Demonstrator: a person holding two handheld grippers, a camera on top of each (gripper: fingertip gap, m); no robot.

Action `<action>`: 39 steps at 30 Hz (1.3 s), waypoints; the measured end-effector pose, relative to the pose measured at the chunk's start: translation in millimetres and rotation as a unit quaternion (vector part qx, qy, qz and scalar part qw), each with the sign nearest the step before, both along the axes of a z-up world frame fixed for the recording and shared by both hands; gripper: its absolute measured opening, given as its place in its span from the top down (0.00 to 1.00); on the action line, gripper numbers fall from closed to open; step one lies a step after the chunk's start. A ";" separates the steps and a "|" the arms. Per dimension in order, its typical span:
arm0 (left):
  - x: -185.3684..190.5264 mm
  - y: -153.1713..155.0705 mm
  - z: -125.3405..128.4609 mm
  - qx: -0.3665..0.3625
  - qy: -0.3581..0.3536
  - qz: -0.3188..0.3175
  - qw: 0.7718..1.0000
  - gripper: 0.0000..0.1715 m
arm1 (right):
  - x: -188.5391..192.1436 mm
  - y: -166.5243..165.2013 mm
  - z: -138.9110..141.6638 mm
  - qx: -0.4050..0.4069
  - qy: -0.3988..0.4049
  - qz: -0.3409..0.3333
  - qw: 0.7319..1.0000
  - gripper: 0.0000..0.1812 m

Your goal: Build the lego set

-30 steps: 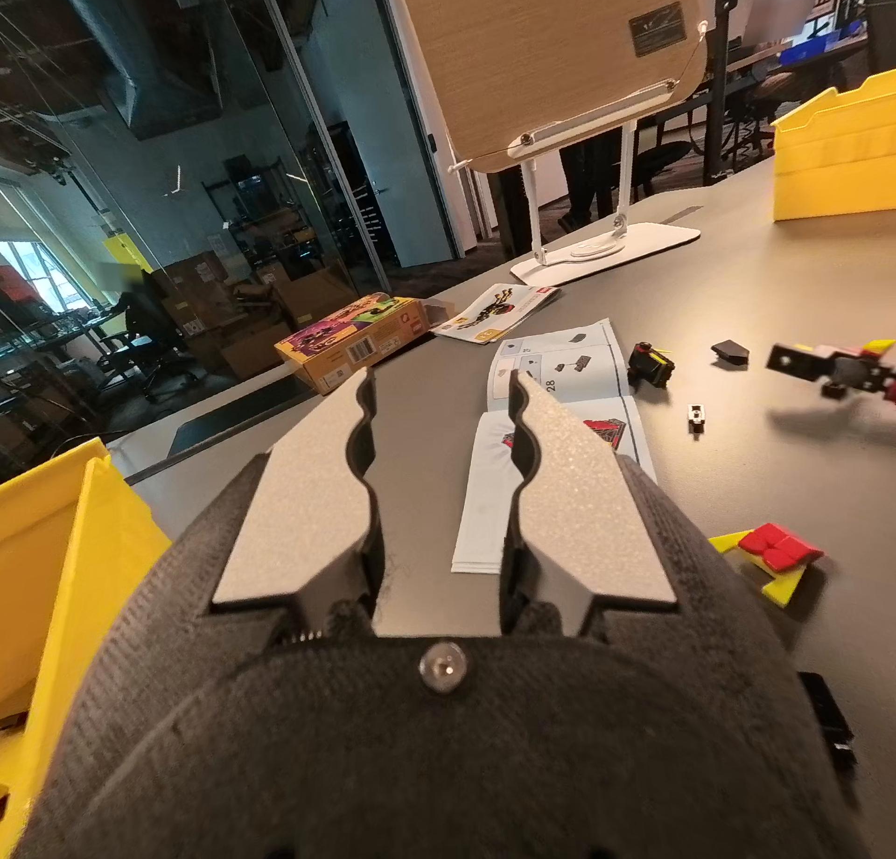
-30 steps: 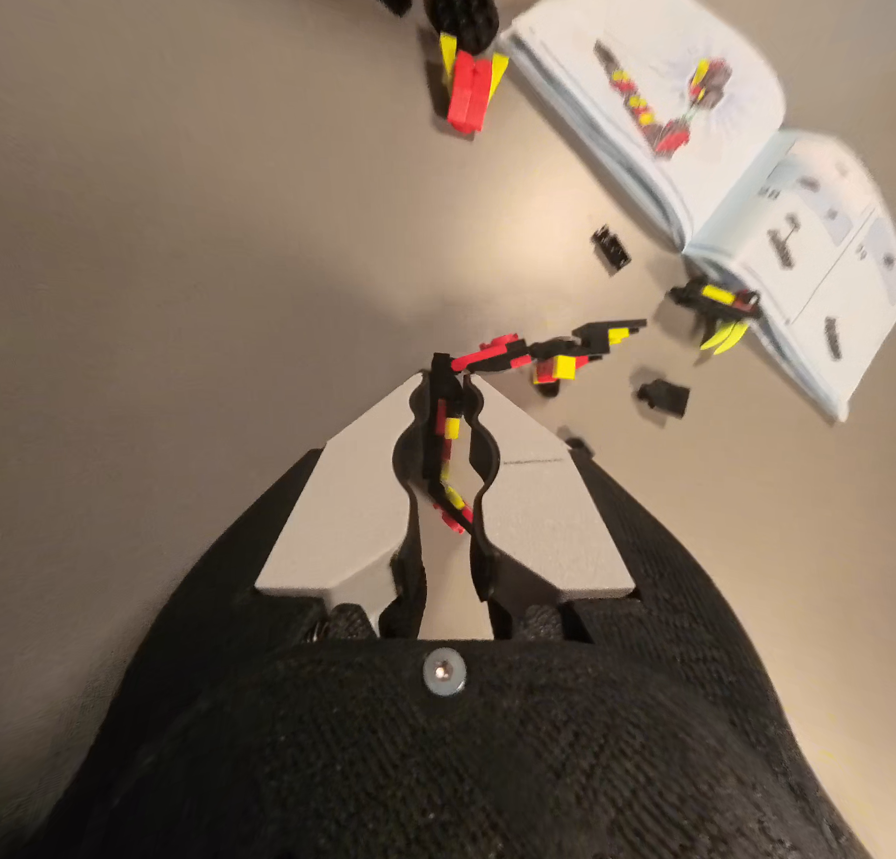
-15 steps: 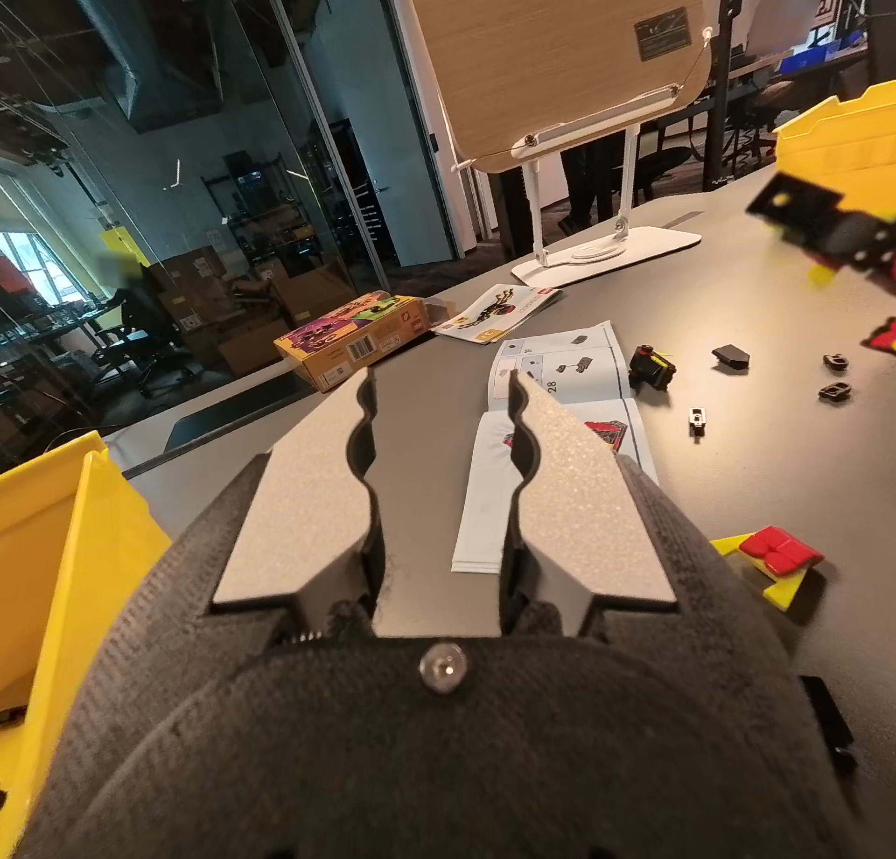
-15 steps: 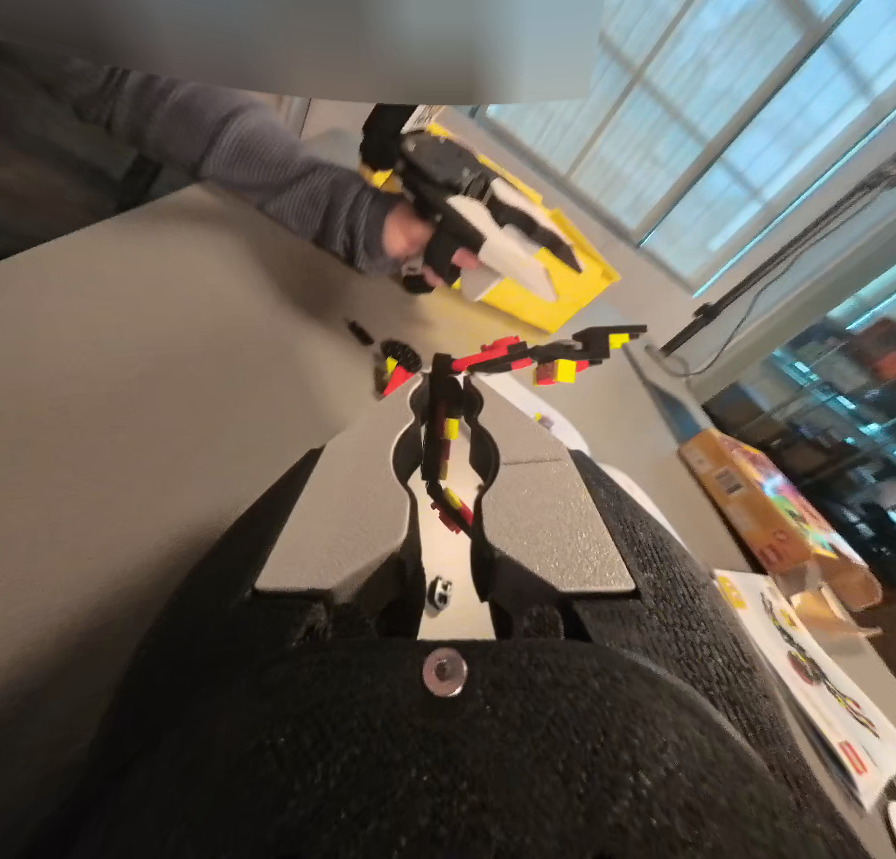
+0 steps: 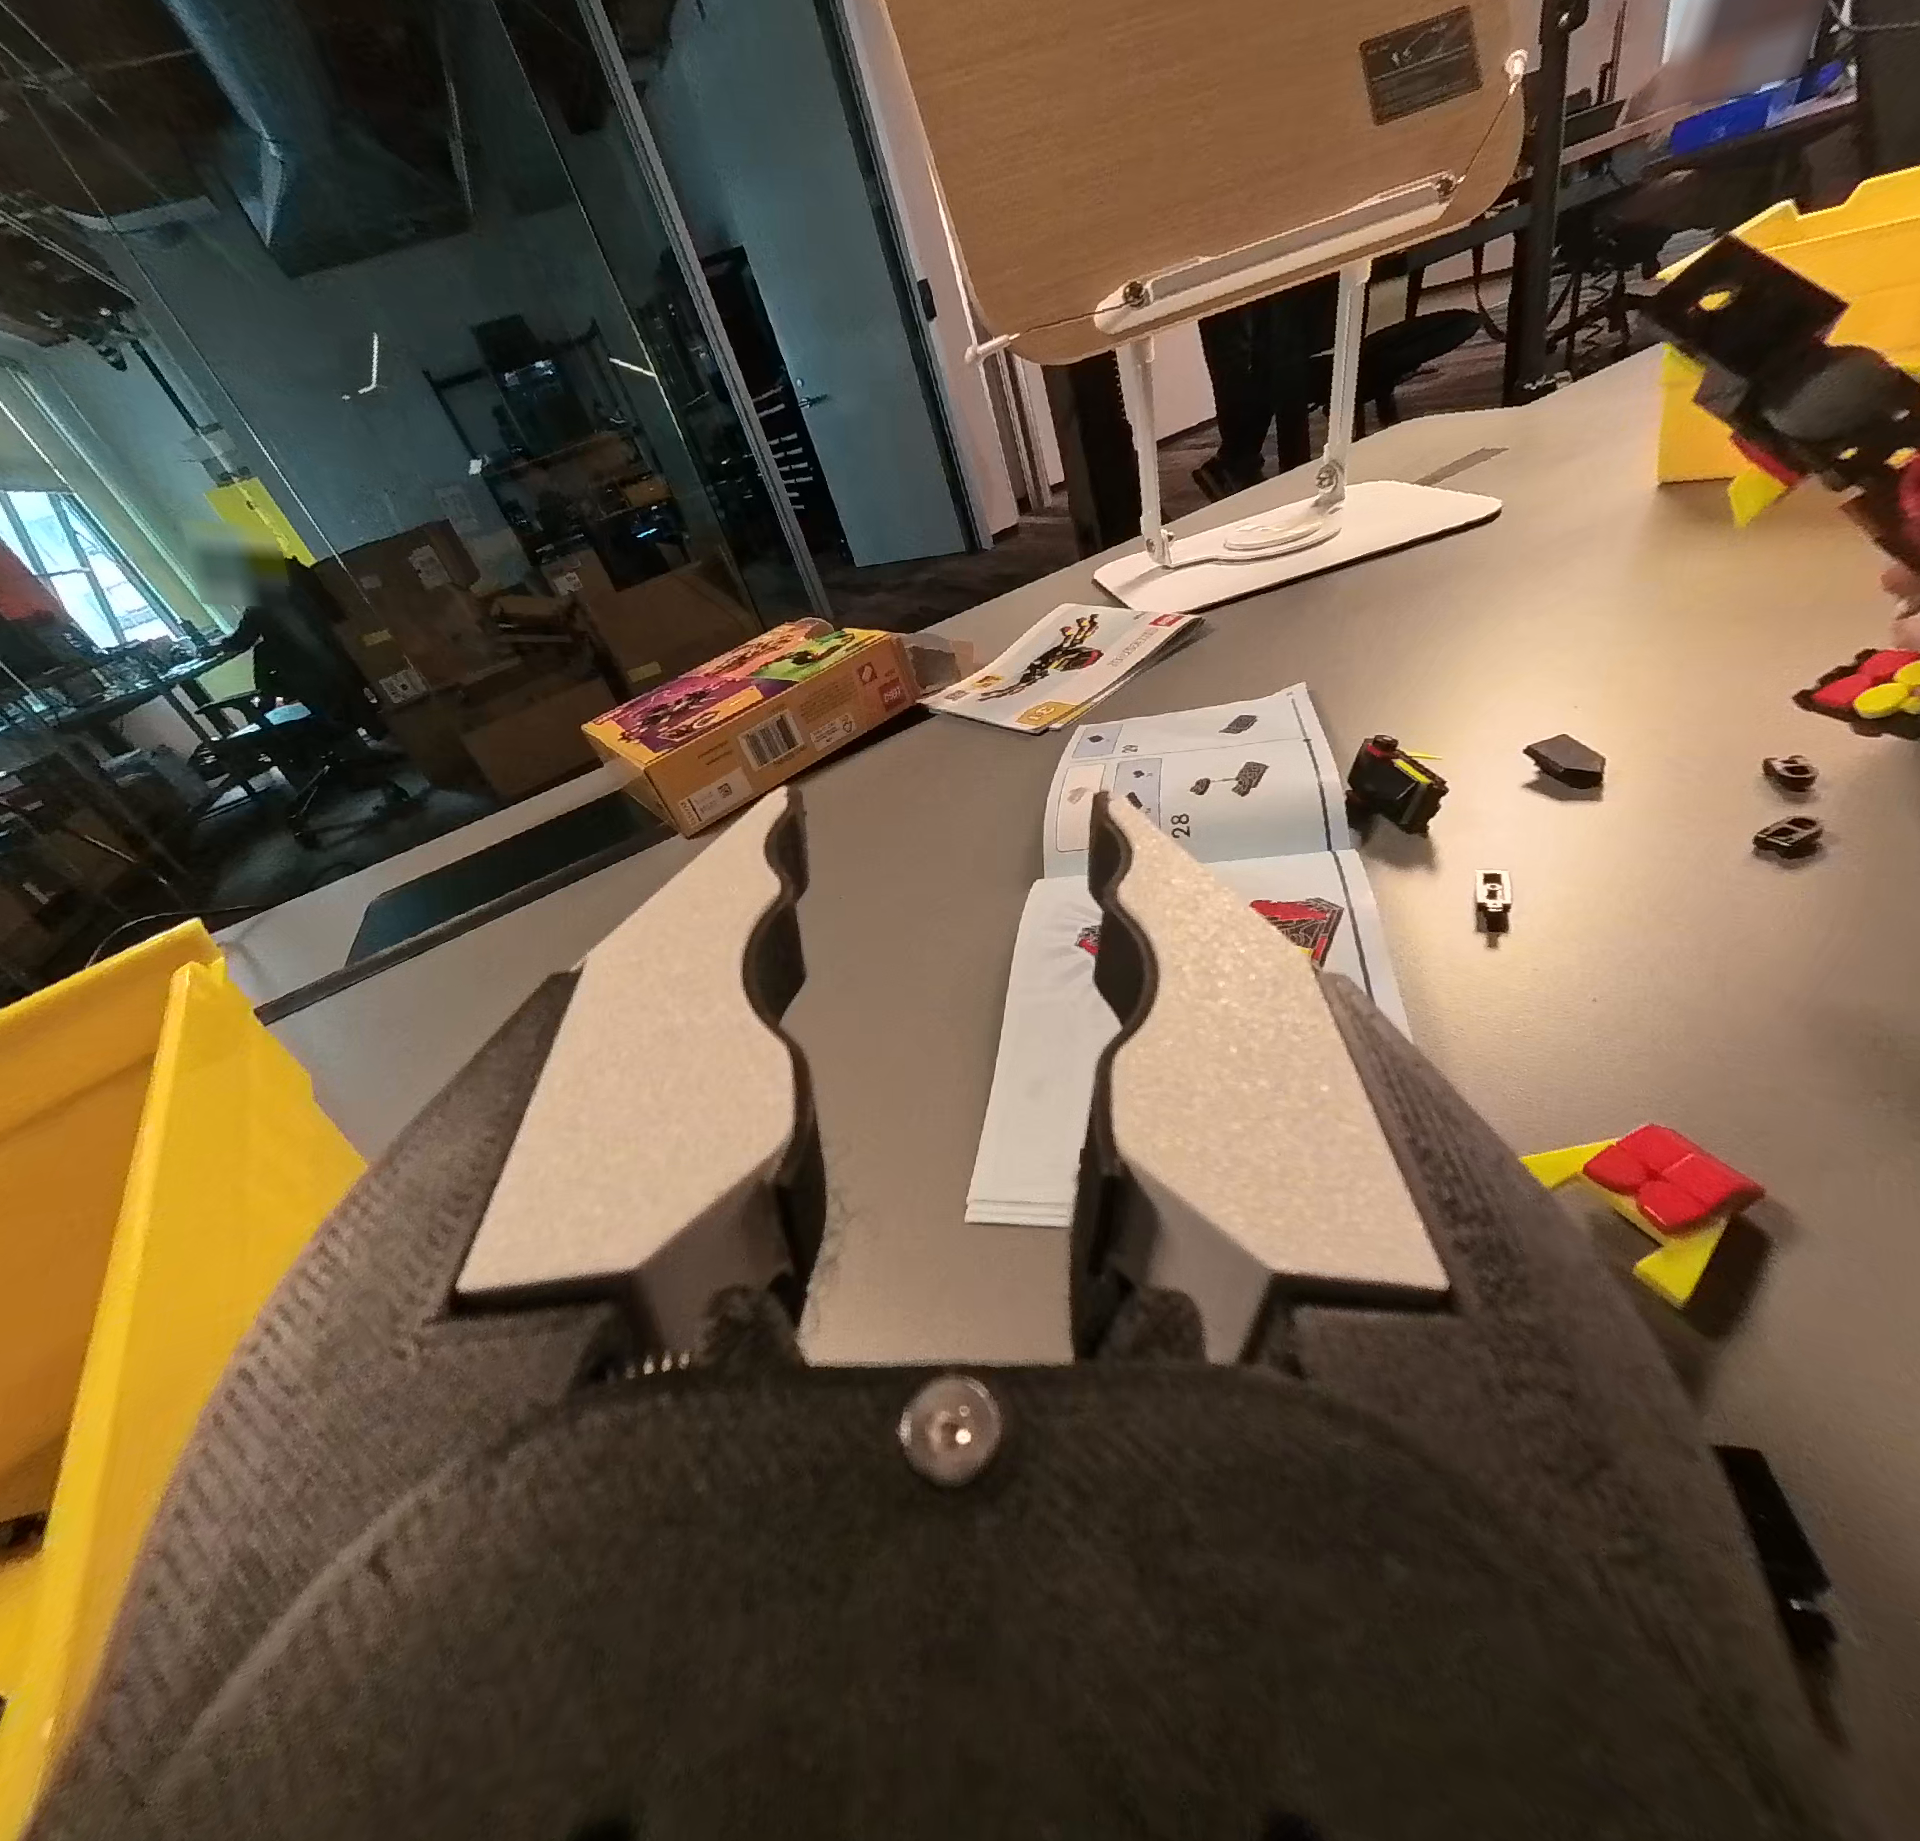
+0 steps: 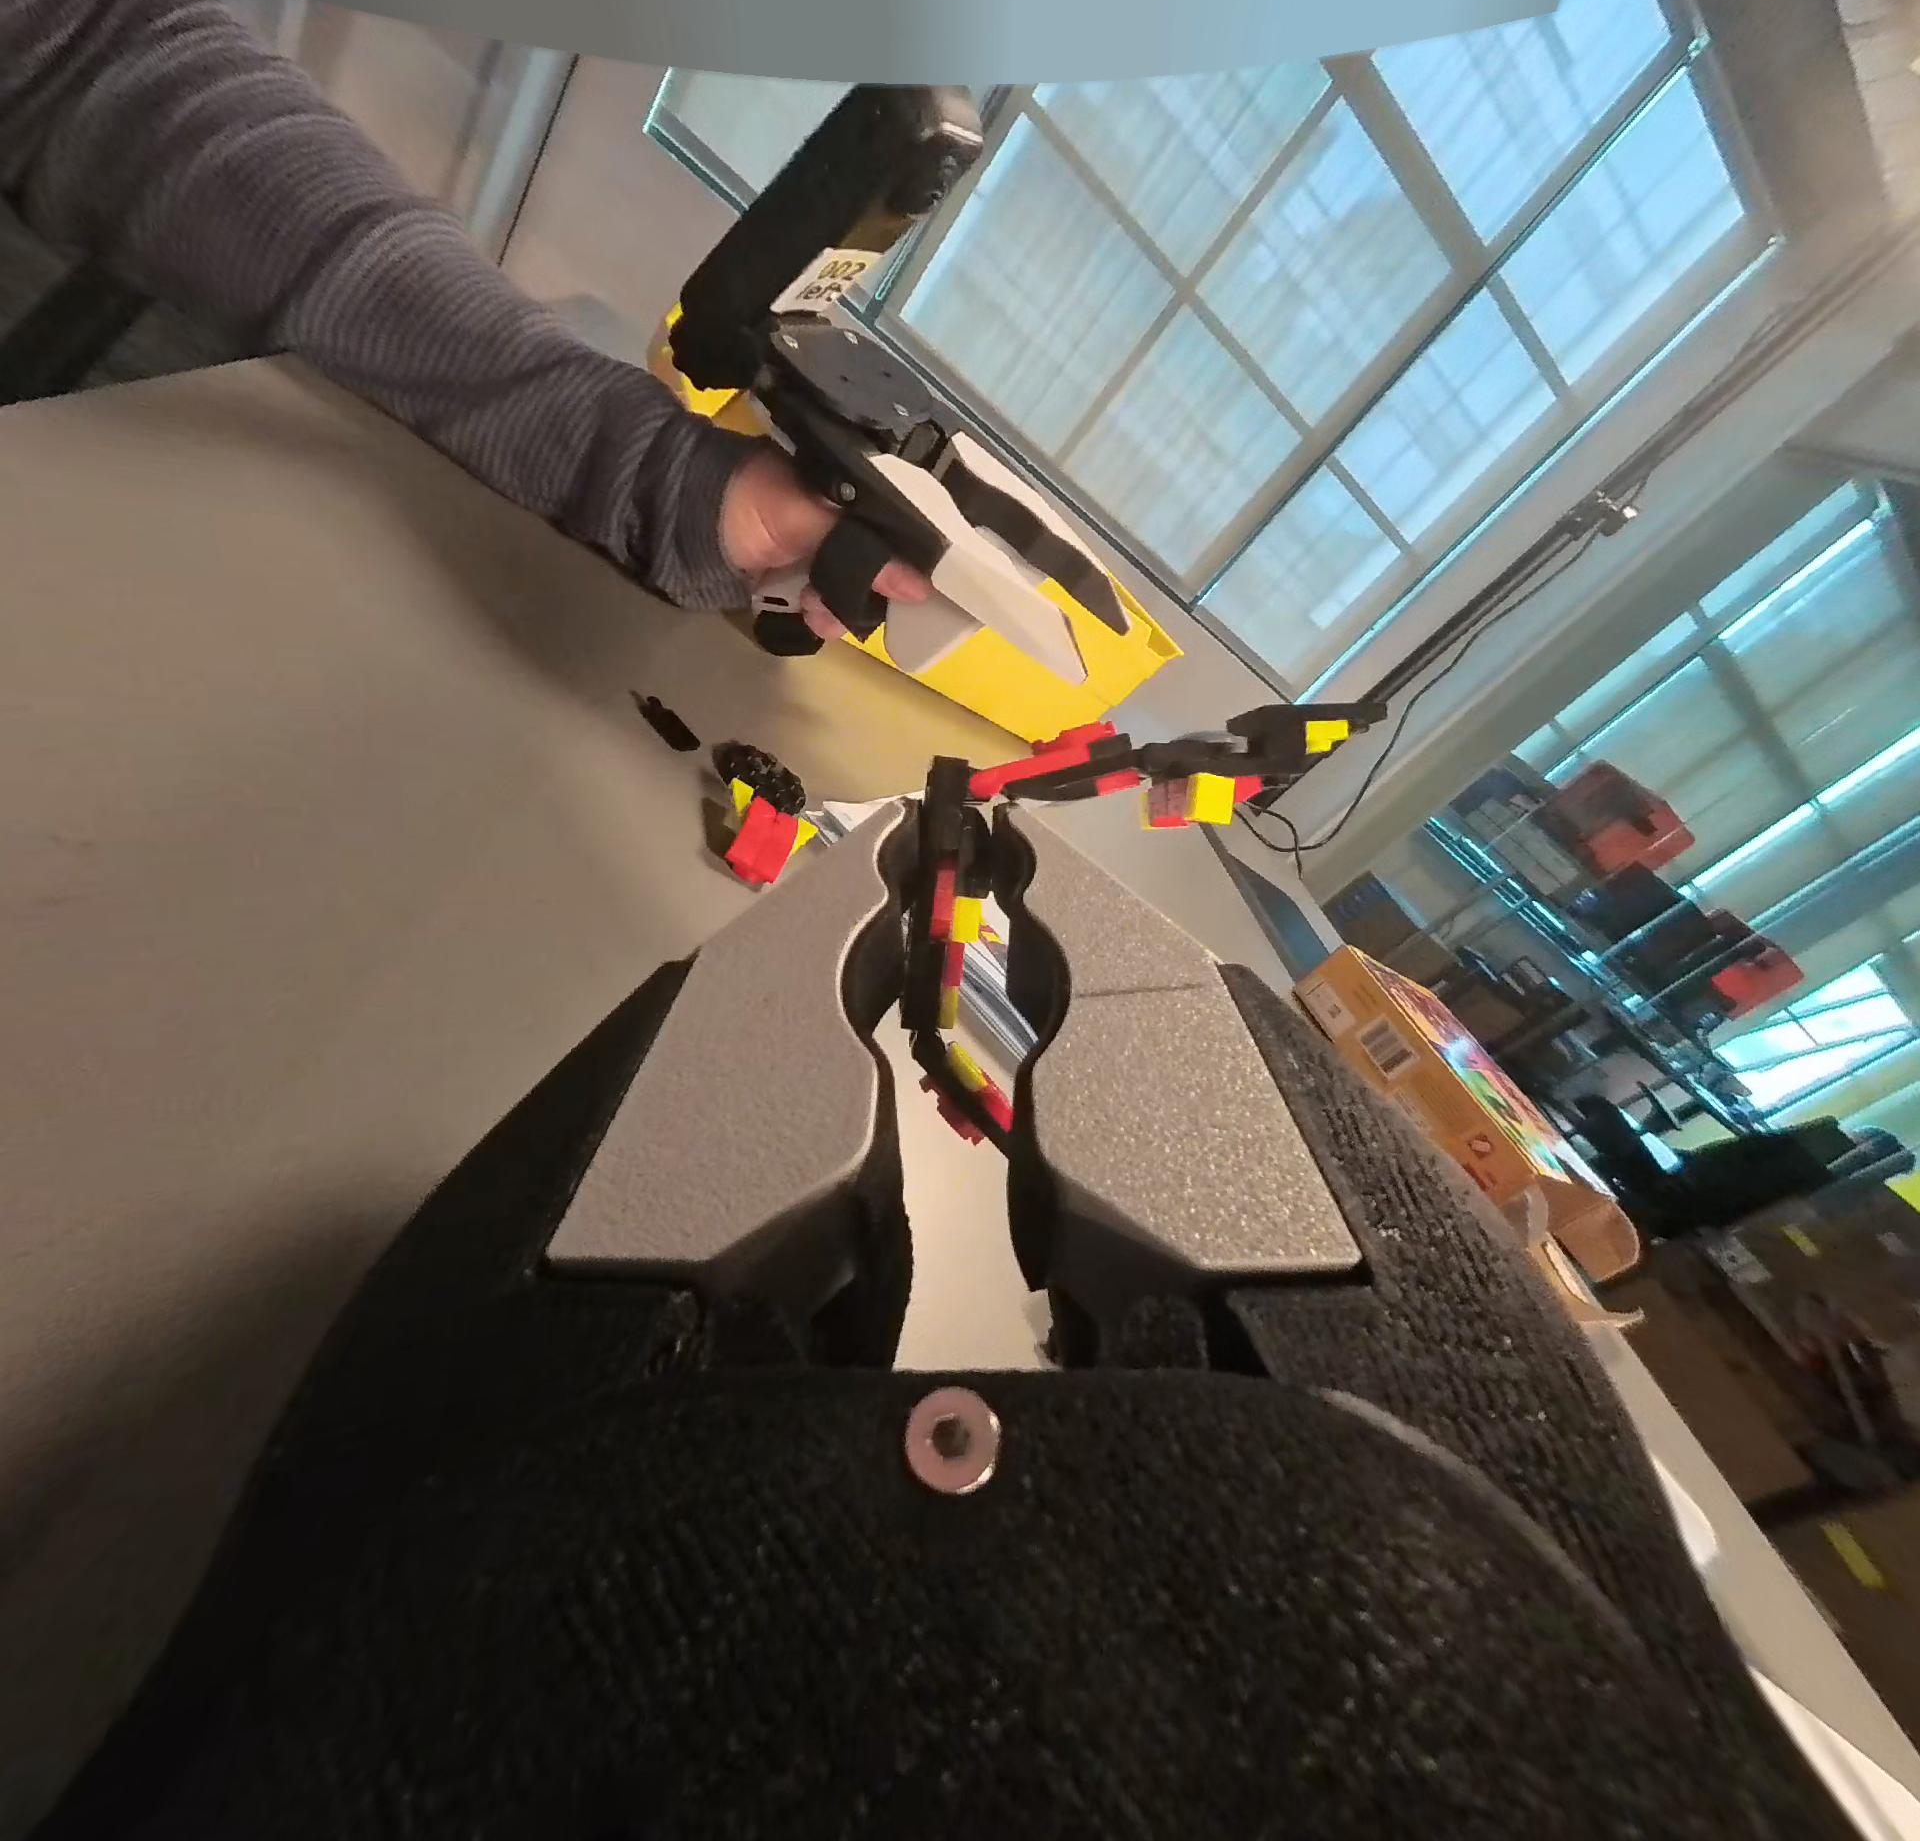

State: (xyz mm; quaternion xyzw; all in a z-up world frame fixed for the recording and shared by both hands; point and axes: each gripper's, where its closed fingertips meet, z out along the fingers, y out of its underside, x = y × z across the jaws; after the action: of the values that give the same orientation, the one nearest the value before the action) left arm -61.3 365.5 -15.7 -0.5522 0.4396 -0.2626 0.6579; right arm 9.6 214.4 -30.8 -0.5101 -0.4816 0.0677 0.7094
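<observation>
Lego model [image 6: 951,944] pinched btwn right gripper [image 6: 954,835] fingers; left gripper [image 5: 943,823] spread wide, empty.

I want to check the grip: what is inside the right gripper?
The right gripper is shut on the lego model, a thin black, red and yellow chain. Its upper part sticks out beyond the fingertips. The contact faces are hidden.

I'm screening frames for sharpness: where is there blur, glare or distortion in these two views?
Left wrist view: wide-angle bending of the glass wall, table pieces crisp, but the held lego assembly at the right edge is soft. Right wrist view: the assembly in the right gripper is sharp, the windows are bright, and a smooth patch covers the top.
</observation>
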 end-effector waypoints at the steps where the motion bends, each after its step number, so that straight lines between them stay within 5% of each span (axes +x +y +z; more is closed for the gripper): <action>1: 0.0 0.0 0.0 0.000 0.000 0.000 1.000 0.69 | -0.4 -0.2 -0.5 0.001 -0.002 0.000 1.000 0.94; 22: 0.5 -0.5 -0.6 0.005 0.004 0.000 1.000 0.69 | -7.6 -2.8 -13.3 0.044 -0.065 -0.014 0.997 0.94; 31: 0.5 -0.8 -0.3 0.004 0.002 -0.001 1.000 0.69 | -3.6 6.8 -22.5 0.173 -0.195 -0.098 0.960 0.94; 39: 0.6 -1.1 -0.3 0.004 0.002 -0.001 1.000 0.69 | -0.9 10.3 -25.4 0.195 -0.222 -0.117 0.948 0.94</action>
State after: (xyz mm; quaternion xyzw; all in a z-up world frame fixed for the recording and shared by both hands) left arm -60.6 364.5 -16.0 -0.5494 0.4431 -0.2604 0.6589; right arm 8.7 224.7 -56.2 -0.4170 -0.5673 -0.2260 0.6732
